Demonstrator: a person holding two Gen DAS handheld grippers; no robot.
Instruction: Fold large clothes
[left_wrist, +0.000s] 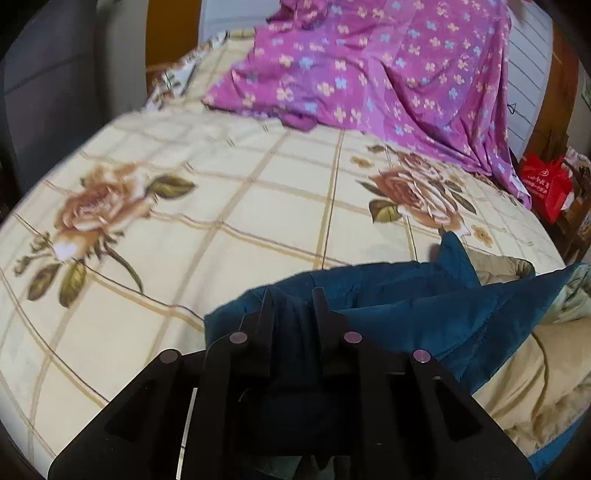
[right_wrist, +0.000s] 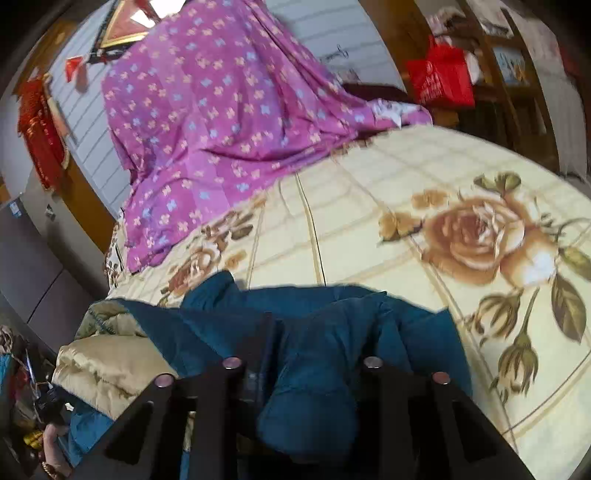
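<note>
Because the blue padded jacket (left_wrist: 424, 306) is thick, quilted and soft, with a slick beige lining (left_wrist: 532, 373) showing, it will likely sag and slide rather than hold a crease, so a hold on a doubled edge or hem looks safer than a pinch of loose shell. It lies bunched on the rose-print bedspread (left_wrist: 221, 206), directly under and ahead of both grippers.

Blue fabric fills the gap between the jaws of the left gripper (left_wrist: 291, 295), which stand narrowly apart; whether the pads press it cannot be told from this view. From this gripper the rest of the jacket spreads off to the right, lining uppermost there.

Seen from the right wrist, a fat fold of the jacket (right_wrist: 314, 369) bulges up between the fingers of the right gripper (right_wrist: 306, 321), whose jaws are parted a little wider; a firm clamp cannot be confirmed. Beyond this gripper's left finger, the beige lining (right_wrist: 107, 365) is exposed.

Farther ahead of both grippers, well apart from the jacket, a purple flowered quilt (right_wrist: 207, 122) is heaped.
</note>
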